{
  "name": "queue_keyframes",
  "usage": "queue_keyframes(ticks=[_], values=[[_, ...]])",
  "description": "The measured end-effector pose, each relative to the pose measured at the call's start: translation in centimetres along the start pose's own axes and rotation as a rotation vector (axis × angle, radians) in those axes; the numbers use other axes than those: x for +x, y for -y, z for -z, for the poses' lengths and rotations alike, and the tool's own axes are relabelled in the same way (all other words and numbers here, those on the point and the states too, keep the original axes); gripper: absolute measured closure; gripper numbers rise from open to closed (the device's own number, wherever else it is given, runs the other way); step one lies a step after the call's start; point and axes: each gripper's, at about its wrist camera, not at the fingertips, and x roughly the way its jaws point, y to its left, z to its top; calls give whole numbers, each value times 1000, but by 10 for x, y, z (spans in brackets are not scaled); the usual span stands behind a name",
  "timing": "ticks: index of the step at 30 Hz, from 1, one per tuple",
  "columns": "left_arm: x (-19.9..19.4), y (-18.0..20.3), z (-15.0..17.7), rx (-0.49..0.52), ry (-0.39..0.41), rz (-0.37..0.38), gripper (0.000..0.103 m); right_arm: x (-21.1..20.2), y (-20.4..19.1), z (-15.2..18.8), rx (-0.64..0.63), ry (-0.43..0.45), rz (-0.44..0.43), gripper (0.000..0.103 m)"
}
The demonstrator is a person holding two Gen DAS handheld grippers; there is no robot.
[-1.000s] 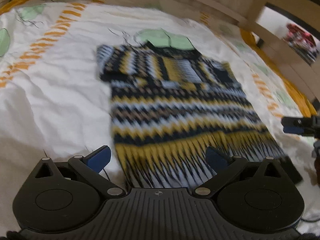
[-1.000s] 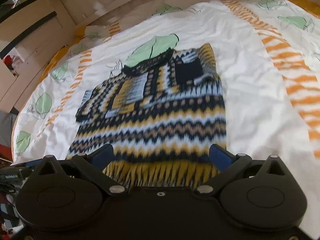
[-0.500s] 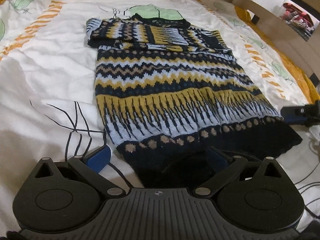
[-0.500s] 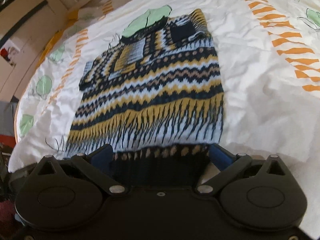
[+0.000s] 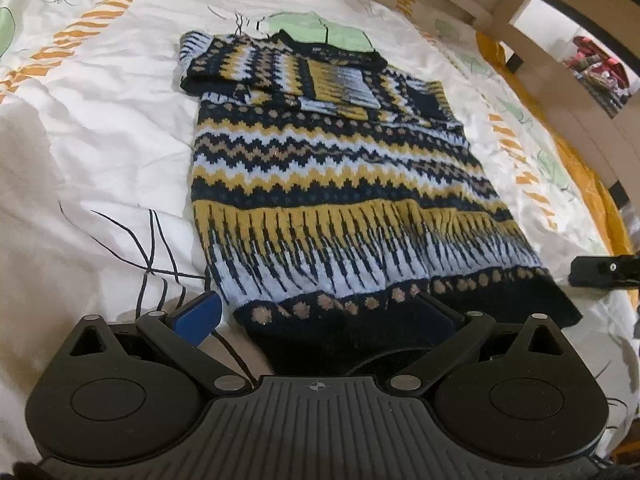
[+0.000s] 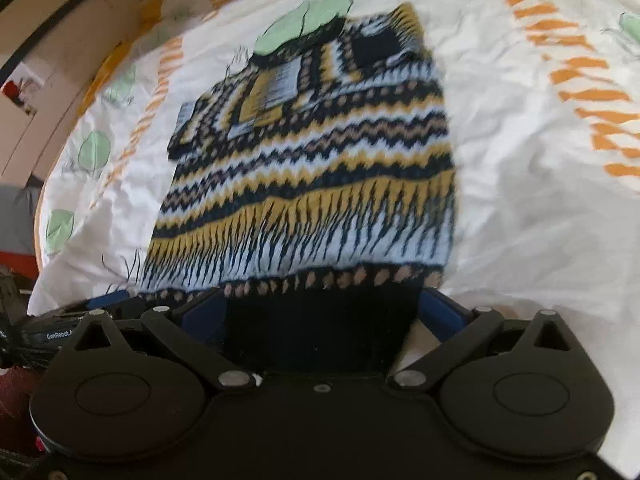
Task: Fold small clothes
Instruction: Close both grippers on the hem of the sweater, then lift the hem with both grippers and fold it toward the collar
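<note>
Both grippers, left (image 5: 316, 316) and right (image 6: 320, 312), spread fingers astride the sweater (image 5: 332, 184) hem on the bedsheet (image 5: 88, 152).

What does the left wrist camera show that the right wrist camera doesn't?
Only the left wrist view shows the other hand-held gripper's dark tip at its right edge, plus a wooden frame opening beyond the bed. Only the right wrist view shows a red item by the wall and blurred dark gear low left. Both show the patterned knit sweater on the white printed bedcover, its dark hem between open fingers.

A white bedspread (image 5: 100, 128) with orange stripes and green leaves.
</note>
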Motion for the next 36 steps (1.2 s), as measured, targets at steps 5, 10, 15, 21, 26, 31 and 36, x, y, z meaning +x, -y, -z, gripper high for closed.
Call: queue_keyframes(ticks=[5, 10, 15, 21, 26, 31, 36], values=[[17, 0, 1, 32, -70, 2, 1, 13, 9, -4, -6, -40, 33, 0], [27, -2, 0, 32, -88, 2, 1, 41, 16, -7, 68, -92, -76, 0], [32, -6, -3, 2, -91, 26, 1, 53, 27, -10, 157, -109, -175, 1], [27, -16, -10, -87, -72, 36, 14, 46, 38, -10, 224, -77, -197, 14], [24, -24, -10, -112, -72, 25, 43, 47, 41, -10, 227, -72, -177, 30], [25, -39, -9, -194, -83, 34, 67, 49, 45, -9, 231, -87, -158, 55], [28, -39, -9, -190, -99, 49, 74, 52, 40, -8, 197, -102, -152, 74]])
